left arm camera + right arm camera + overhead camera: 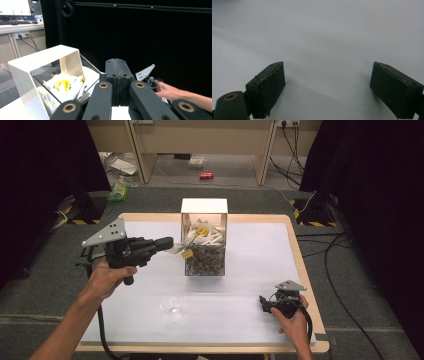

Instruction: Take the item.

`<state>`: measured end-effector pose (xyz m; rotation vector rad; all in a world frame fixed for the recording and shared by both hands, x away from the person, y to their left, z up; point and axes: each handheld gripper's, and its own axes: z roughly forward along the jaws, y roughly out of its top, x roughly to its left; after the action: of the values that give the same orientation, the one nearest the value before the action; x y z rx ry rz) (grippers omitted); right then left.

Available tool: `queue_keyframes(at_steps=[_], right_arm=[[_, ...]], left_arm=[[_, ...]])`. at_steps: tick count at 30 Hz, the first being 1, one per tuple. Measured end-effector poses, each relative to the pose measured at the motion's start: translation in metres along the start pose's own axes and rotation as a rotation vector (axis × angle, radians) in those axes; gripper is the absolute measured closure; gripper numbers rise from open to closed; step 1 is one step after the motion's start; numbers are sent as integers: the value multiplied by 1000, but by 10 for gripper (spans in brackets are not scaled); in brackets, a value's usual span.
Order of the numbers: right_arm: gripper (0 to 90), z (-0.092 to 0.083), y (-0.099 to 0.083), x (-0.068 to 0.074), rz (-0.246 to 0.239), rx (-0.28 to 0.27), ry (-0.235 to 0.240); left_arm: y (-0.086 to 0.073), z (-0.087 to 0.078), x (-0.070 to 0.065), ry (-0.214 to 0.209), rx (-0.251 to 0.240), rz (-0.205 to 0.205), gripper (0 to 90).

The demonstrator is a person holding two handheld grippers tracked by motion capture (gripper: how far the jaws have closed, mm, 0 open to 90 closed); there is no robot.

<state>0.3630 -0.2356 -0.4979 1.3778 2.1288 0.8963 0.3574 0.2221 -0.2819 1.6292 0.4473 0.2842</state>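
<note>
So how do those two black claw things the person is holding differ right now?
The left gripper is raised, its jaws pressed together beside the clear box; something pale hangs at its tip. The right gripper sits low over the white table, jaws spread wide with nothing between them. Both are black, hand-held, and carry a grey plate on top.

I see a red can (206, 175) and green packet (118, 191) on far floor, monitor (15, 7) on desk far left.
</note>
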Motion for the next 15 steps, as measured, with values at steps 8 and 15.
queue_keyframes(at_steps=[8, 15], right_arm=[[133, 0, 0, 0, 0, -2, 0], [133, 0, 0, 0, -4, -2, -1]], left_arm=[[-11, -9, -9, -17, 6, 2, 892], [-28, -16, -14, -26, 24, -10, 892]])
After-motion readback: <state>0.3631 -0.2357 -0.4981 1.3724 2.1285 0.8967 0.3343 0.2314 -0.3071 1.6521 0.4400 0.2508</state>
